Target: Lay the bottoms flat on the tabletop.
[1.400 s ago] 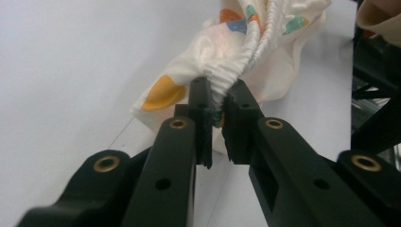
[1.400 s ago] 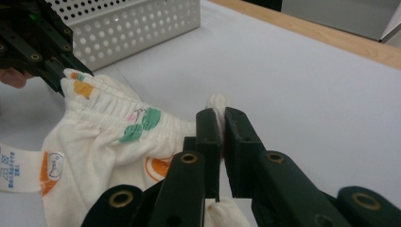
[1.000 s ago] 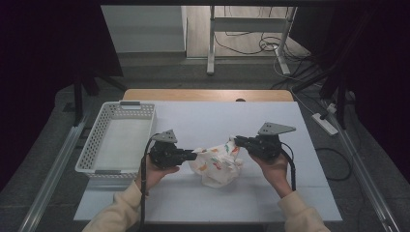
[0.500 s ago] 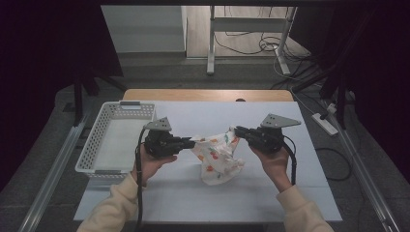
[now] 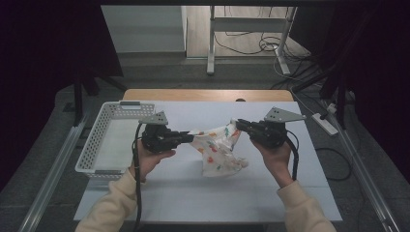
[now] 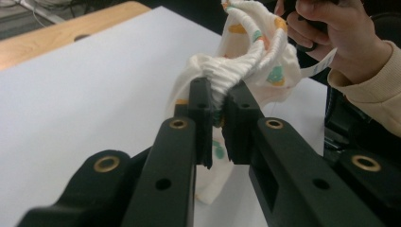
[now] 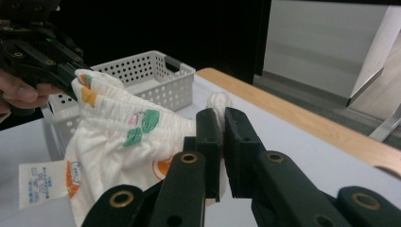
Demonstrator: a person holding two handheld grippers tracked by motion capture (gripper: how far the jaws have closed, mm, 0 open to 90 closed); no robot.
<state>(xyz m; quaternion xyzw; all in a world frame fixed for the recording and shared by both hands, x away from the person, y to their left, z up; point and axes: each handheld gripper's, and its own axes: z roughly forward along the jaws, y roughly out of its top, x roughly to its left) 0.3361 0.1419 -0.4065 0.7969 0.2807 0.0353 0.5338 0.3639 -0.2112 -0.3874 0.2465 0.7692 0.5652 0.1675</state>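
Above the white table top (image 5: 193, 193), between the two hands, hangs a small white garment (image 5: 218, 149) printed with orange, green and red shapes; it is stretched by its gathered waistband from one gripper to the other, and its lower part droops down to the table, where the hem seems to rest, just right of the middle. On the person's left, the left gripper (image 5: 189, 138) points toward the centre and has its jaws closed on the left end of the waistband; in the left gripper view (image 6: 217, 101) the ribbed white band is bunched tight between the two black pads, with the cloth falling away below them. On the right, the right gripper (image 5: 238, 124) points inward too and is clamped on the other end of the band; in the right gripper view (image 7: 217, 124) a thin fold of white cloth pokes up between the nearly touching jaws, and the garment (image 7: 118, 142) spreads off to the left with a printed care label (image 7: 40, 182) hanging at its lower edge. Both grippers sit well above the table, at about the same height; a grey three-cornered plate rides on each. A white perforated basket (image 5: 92, 150) stands at the left of the table, just beside the left hand (image 5: 150, 159); the right hand (image 5: 275, 157) grips its tool from below, with a cream sleeve (image 5: 302, 205) behind it.
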